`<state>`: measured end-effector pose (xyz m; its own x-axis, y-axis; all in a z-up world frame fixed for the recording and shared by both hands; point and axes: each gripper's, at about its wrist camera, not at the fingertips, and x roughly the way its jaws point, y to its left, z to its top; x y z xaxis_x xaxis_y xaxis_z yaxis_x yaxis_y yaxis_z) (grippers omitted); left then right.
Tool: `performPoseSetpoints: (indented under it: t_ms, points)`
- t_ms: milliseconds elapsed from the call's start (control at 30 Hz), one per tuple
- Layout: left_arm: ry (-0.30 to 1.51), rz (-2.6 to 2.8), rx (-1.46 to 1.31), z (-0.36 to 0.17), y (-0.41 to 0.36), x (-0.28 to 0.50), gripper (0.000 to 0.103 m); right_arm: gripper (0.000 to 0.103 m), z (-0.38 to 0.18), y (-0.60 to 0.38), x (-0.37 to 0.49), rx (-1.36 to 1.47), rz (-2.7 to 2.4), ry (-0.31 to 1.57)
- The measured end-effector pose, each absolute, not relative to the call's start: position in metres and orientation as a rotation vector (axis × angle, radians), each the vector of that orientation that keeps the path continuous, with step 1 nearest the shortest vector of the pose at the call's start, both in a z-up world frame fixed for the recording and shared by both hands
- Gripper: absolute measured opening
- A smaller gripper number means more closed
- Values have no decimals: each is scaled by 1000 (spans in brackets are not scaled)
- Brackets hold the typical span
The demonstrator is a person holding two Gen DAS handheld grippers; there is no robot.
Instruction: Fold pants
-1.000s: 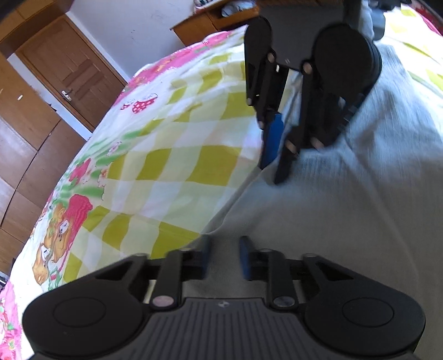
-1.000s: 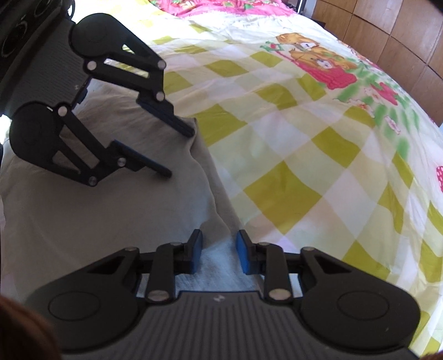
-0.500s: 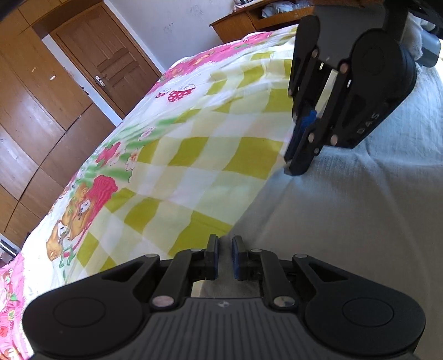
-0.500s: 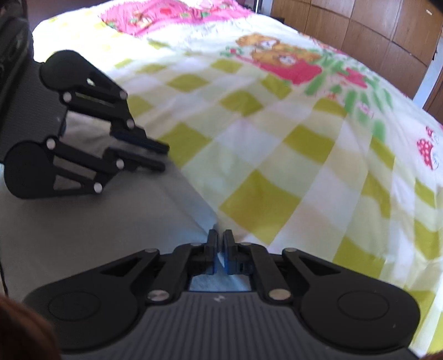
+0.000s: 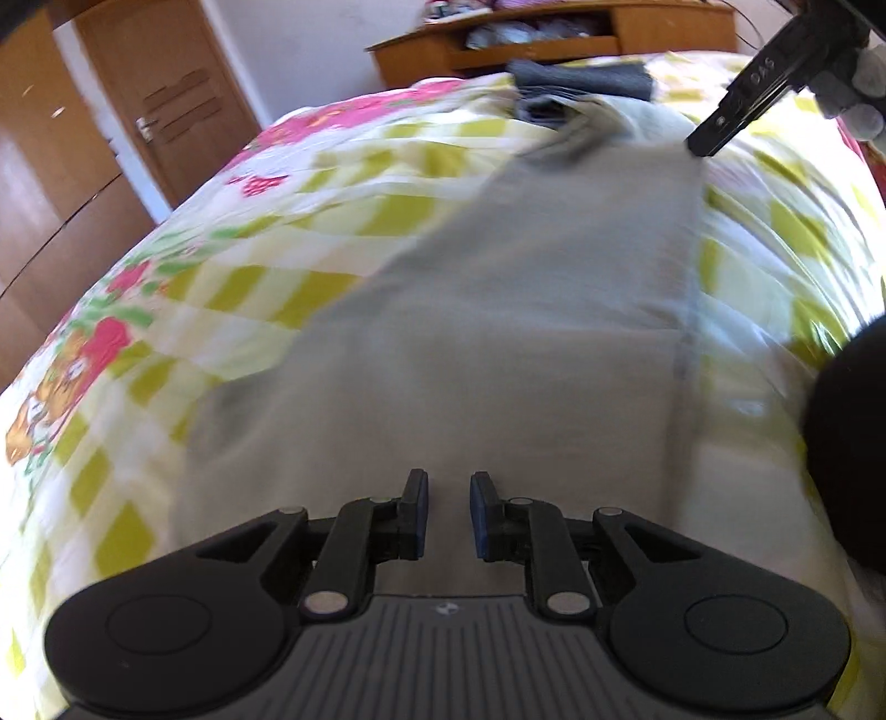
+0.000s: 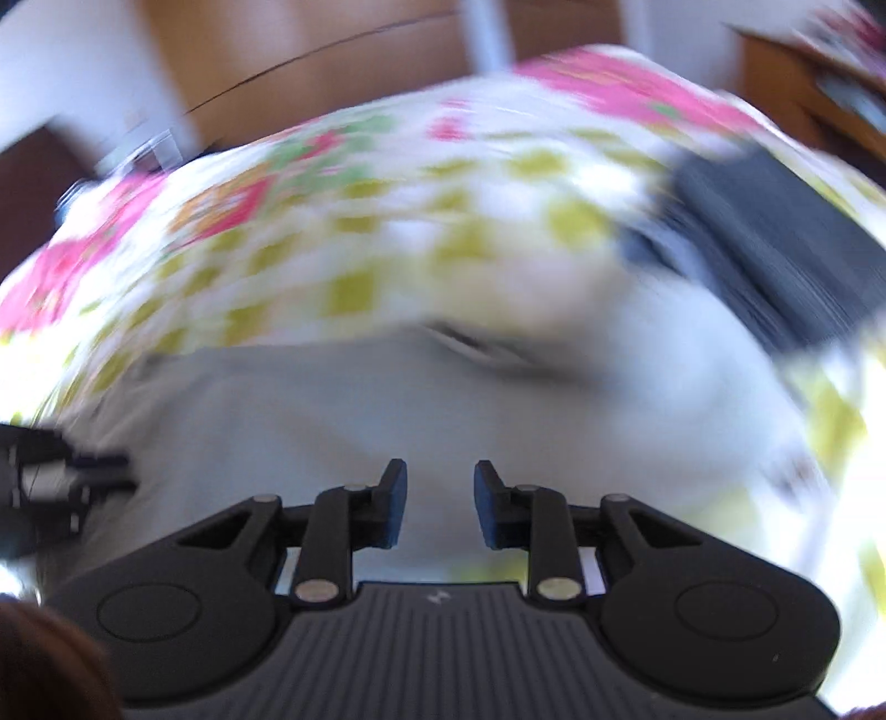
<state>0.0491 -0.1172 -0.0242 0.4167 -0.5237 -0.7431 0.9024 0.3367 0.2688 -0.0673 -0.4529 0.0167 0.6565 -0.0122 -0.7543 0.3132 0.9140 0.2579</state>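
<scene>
— Where are the pants?

— I see the pale grey knit pants (image 5: pixel 531 310) lying flat on the bed's yellow-and-white checked bedspread with pink cartoon prints (image 5: pixel 232 288). They run from just under my left gripper (image 5: pixel 448 515) away to the far end, where a dark grey folded garment (image 5: pixel 581 83) lies beside them.

— And your grippers?

— My left gripper is released, blue pads apart, nothing between them, hovering over the near end of the pants. My right gripper (image 6: pixel 440 504) is released too, jaws spread over the pale fabric (image 6: pixel 387 410). That view is badly blurred, so I can't tell whether it touches the cloth.

— Anything else?

— From the left wrist I see the right gripper's black finger (image 5: pixel 742 105) at the far right corner of the pants. A brown wooden door (image 5: pixel 166 105) stands far left, and a wooden shelf unit (image 5: pixel 554 39) stands beyond the bed.
</scene>
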Motion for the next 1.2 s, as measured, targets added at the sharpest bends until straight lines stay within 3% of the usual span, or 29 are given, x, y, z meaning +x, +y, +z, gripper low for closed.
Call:
performPoseSetpoints:
  t_ms: [67, 200, 333, 667, 700, 733, 767, 933, 1067, 1200]
  points:
    - [627, -1019, 707, -21, -126, 45, 30, 37, 5, -474, -98, 521, -301, 822]
    - [626, -1027, 700, -14, -143, 35, 31, 37, -17, -503, -119, 761, -338, 720]
    - [631, -1032, 715, -12, -155, 28, 31, 43, -32, -527, -117, 926, -351, 571]
    - [670, -990, 667, -14, -171, 36, 32, 43, -68, -569, -84, 1104, -366, 299]
    - [673, -982, 662, -14, -172, 37, 32, 42, -70, -569, -80, 1127, -331, 285]
    - [674, -974, 657, -13, -172, 38, 32, 27, -70, -570, -74, 1157, -297, 276]
    - [672, -964, 648, -12, -172, 39, 32, 5, -68, -571, -70, 1185, -265, 262]
    - [679, -942, 555, -10, -178, 40, 37, 4, -12, -582, -86, 1120, -269, 72]
    - [661, -951, 595, -18, -181, 27, 37, 4, 12, -580, -79, 952, -394, 192]
    - [642, -923, 588, -8, -153, 25, 37, 4, 36, -544, -87, 807, -405, 165]
